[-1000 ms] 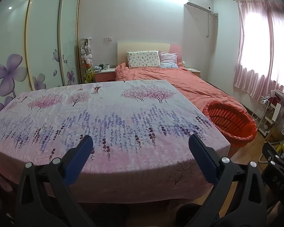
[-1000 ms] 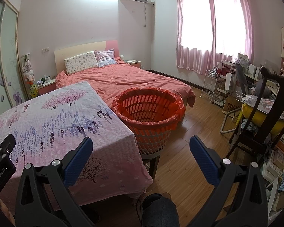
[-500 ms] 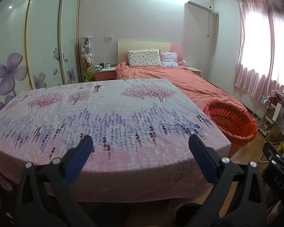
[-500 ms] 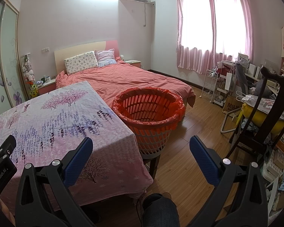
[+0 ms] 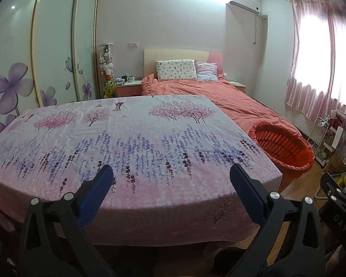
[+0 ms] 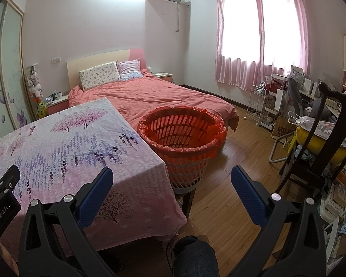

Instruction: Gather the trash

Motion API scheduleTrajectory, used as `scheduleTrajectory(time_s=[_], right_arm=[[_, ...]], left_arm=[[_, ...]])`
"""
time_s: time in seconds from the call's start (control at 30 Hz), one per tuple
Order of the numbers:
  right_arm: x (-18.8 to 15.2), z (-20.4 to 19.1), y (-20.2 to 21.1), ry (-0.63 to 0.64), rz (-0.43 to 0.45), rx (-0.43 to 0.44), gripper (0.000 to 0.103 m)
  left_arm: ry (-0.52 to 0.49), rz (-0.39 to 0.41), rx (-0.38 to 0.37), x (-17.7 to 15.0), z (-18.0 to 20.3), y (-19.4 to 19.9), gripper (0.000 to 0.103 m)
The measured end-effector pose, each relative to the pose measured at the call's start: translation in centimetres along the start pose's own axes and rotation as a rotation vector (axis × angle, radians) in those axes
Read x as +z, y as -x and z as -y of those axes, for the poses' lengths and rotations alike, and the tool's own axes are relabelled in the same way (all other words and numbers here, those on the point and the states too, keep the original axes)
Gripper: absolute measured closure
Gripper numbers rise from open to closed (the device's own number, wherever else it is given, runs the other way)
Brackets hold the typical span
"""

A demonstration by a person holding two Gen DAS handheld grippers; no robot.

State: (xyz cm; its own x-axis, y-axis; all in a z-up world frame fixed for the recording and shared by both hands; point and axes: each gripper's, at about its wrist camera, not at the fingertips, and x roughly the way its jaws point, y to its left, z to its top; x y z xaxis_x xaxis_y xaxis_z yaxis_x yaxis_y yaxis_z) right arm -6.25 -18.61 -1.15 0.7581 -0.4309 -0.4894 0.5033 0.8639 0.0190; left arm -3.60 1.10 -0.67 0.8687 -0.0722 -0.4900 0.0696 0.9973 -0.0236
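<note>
L gripper (image 5: 170,184) jaws wide, holding nothing, over table's near edge | floral cloth (image 5: 131,143) covers table | R gripper (image 6: 171,184) spread, nothing held, off table's near-right corner | orange-lined basket (image 6: 182,138) touching table's right edge, beside bed (image 6: 163,94)

Left wrist view: I look from the near edge of the table (image 5: 136,143), low over its flowered cloth, toward the bed (image 5: 219,92) and headboard wall.
Right wrist view: I stand off the table's (image 6: 64,147) right corner, facing the basket (image 6: 182,136), floor and window.
Shared: table, basket (image 5: 283,145), bed (image 6: 161,94).
Nearness: table close, bed far.
</note>
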Motion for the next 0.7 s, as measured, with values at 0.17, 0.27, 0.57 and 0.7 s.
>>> scheduleTrajectory(time_s=[0.17,0.27,0.57,0.7], right_arm=[[0.0,0.02,-0.03,0.0,-0.001,0.001,0.002],[0.01,0.02,-0.03,0.001,0.0,0.001,0.002],[0.02,0.02,-0.01,0.001,-0.001,0.001,0.002],[0.02,0.0,-0.01,0.0,-0.001,0.001,0.002]], left_arm=[[0.0,0.0,0.0,0.02,0.0,-0.01,0.004],[0.001,-0.001,0.0,0.04,-0.01,-0.01,0.004],[0.001,-0.001,0.0,0.11,-0.03,-0.03,0.004],[0.003,-0.002,0.002,-0.01,-0.06,-0.07,0.004]])
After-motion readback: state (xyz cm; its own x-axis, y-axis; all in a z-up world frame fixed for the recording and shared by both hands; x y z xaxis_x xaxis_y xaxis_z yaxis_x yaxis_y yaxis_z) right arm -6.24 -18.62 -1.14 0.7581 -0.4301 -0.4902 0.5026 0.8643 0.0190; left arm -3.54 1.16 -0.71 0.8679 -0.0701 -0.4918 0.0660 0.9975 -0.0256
